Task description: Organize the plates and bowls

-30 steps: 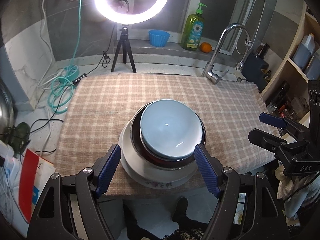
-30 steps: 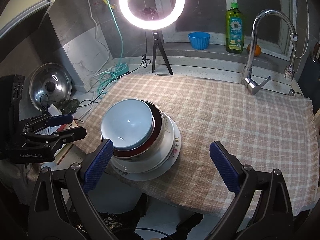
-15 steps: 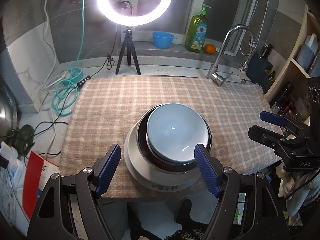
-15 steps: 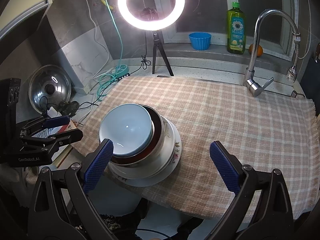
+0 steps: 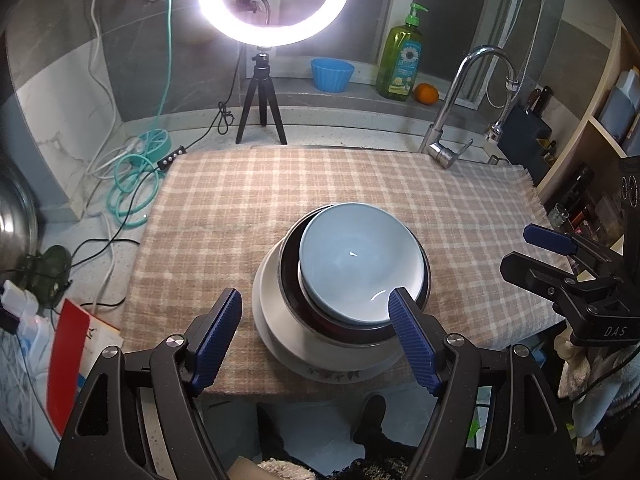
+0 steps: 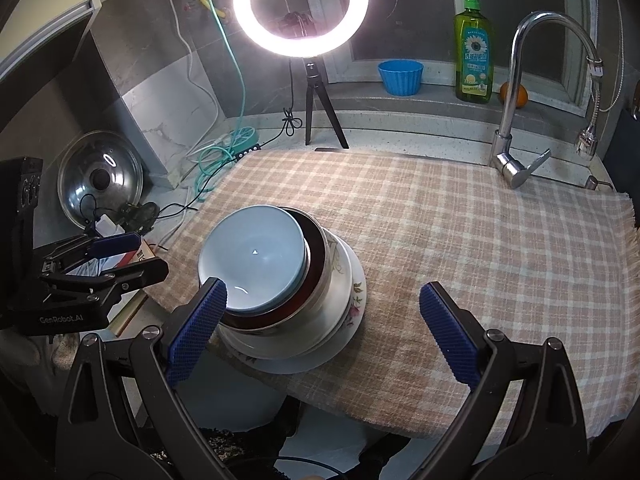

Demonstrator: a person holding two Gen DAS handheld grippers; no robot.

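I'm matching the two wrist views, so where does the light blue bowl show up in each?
Left wrist: the light blue bowl sits right of centre, topping the stack, just beyond the left gripper.
Right wrist: the bowl is left of centre, behind the right gripper's left finger.
Shared landmark: the ring light, top middle in both.

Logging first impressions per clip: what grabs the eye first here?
The glowing ring light at the back of the counter, then the stack of dishes at the near edge of the checked cloth, with a pale blue bowl on top.
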